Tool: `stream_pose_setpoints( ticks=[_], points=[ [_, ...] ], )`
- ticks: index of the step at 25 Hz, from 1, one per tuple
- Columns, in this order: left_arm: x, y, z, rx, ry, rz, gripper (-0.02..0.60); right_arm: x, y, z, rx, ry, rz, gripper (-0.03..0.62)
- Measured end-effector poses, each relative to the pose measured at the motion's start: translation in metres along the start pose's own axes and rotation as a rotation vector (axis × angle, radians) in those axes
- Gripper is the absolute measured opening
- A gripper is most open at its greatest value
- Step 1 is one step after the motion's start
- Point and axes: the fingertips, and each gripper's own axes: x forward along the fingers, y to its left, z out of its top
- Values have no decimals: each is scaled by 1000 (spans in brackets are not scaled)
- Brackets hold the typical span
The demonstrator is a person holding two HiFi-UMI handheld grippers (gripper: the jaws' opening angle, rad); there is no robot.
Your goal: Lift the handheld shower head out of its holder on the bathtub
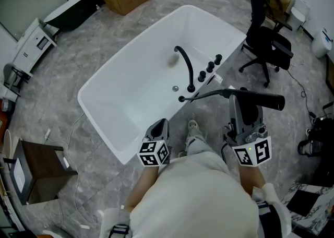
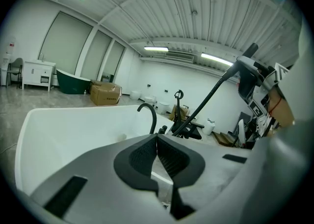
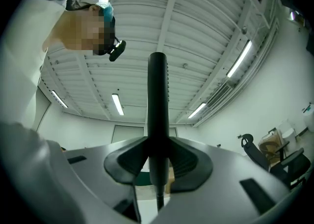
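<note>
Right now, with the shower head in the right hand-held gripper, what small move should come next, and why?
Probably raise it a little higher, grip kept closed: the right hand-held gripper clamps the black shower head above the bathtub, yet its hose runs down to the rim beside the spout.

Bathtub (image 1: 130, 91) from steeply overhead and rim-level

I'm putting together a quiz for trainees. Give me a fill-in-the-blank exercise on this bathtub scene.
1. The right gripper is shut on the black handheld ____.
2. The left gripper has its jaws together and holds ____.
3. The bathtub is ____ in colour.
4. Beyond the bathtub stands a black office ____.
Missing words: shower head; nothing; white; chair.
</note>
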Motion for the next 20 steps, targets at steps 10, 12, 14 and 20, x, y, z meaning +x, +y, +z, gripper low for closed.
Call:
stream_pose_setpoints(
  ticks=[10, 12, 14, 20],
  points=[
    [-1, 2, -3, -11, 6, 0, 21, 3, -3, 7, -6, -9, -11, 140],
    [2, 2, -4, -12, 7, -1, 21, 4, -4, 3, -1, -5, -9, 140],
    [4, 2, -5, -11, 9, -2, 21, 5, -5, 0, -2, 4, -11, 140],
    [3, 3, -5, -19, 13, 1, 21, 8, -4, -5, -22, 28, -26, 140]
  ],
)
